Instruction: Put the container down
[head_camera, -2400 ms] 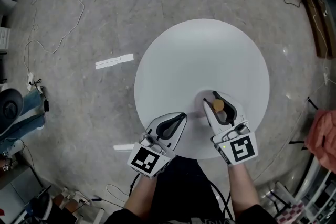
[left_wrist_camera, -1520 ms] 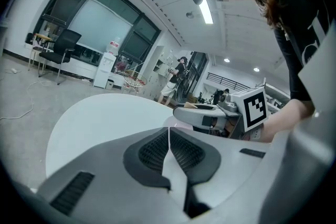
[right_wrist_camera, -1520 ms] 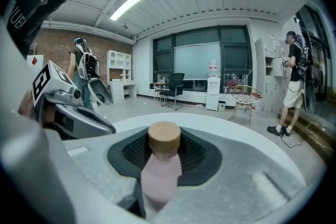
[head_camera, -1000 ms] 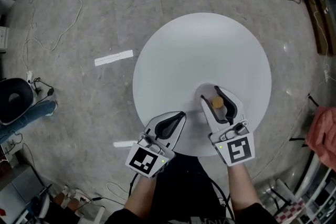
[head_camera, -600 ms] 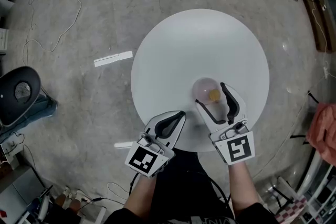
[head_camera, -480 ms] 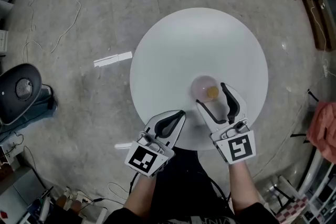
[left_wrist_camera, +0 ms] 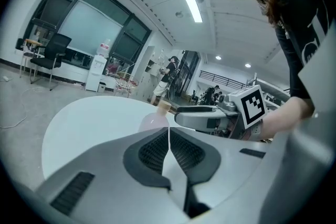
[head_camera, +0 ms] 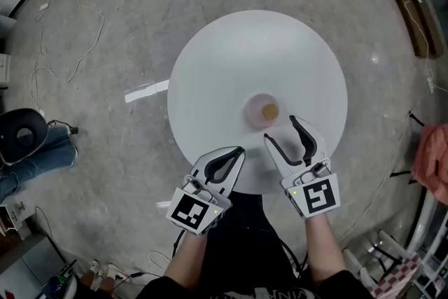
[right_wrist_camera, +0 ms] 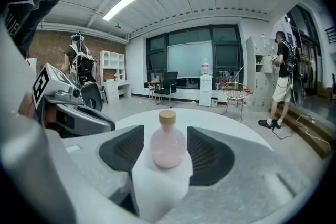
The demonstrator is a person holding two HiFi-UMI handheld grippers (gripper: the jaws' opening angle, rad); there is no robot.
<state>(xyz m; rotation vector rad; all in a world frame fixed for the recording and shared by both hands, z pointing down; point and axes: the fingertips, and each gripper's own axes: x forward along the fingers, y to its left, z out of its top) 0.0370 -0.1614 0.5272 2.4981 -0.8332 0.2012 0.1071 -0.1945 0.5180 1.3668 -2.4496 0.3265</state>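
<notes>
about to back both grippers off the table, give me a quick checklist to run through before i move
1. Container upright on the table: ok, it stands on its base.
2. Cork in the neck: ok.
3. Right gripper has let go: ok. Its jaws have just been opening, then eased in a little. They stand apart, with the container just ahead of the tips and no pad on it.
4. Left gripper clear of the container: ok. Its jaws are together on nothing, near the table's near edge.
5. Container away from the rim: ok, well inside.
6. Container settled, not rocking: cannot tell.
</notes>
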